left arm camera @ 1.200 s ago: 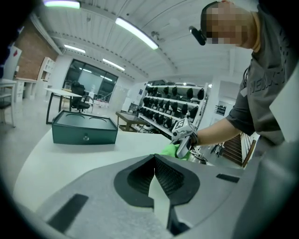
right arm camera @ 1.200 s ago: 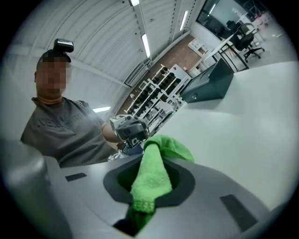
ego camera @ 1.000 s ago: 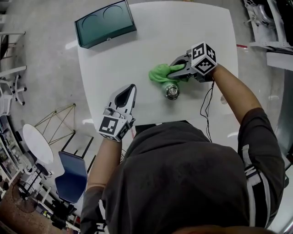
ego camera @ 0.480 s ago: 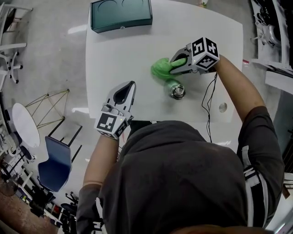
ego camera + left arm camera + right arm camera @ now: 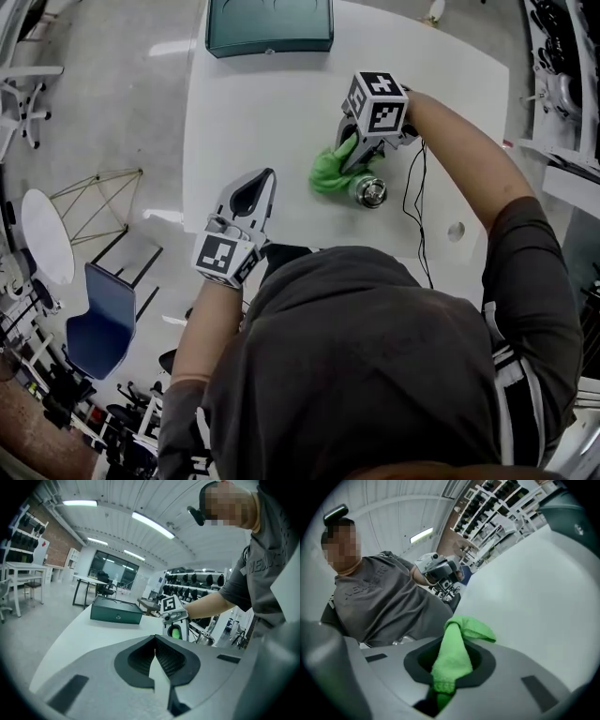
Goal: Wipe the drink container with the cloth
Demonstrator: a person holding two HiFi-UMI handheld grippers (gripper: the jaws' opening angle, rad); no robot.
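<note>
A small steel drink container (image 5: 369, 191) stands upright on the white table (image 5: 253, 112). A bright green cloth (image 5: 328, 172) is bunched against its left side. My right gripper (image 5: 346, 157) reaches in from the far side and is shut on the cloth (image 5: 457, 648), which sticks out past the jaws. In the left gripper view the right gripper (image 5: 175, 620) shows with the cloth (image 5: 176, 633) in it, next to the container (image 5: 205, 639). My left gripper (image 5: 262, 181) is shut and holds nothing, over the table's near left, apart from the container; its jaws meet (image 5: 154, 645).
A dark green box (image 5: 269, 26) lies at the table's far edge, also in the left gripper view (image 5: 116, 611). A black cable (image 5: 413, 211) trails over the table right of the container. A blue chair (image 5: 101, 314) stands on the floor to the left.
The right gripper has swung from pointing left to pointing back toward the person, carrying the cloth round the container's far-left side. The left gripper has stayed near the table's front left.
</note>
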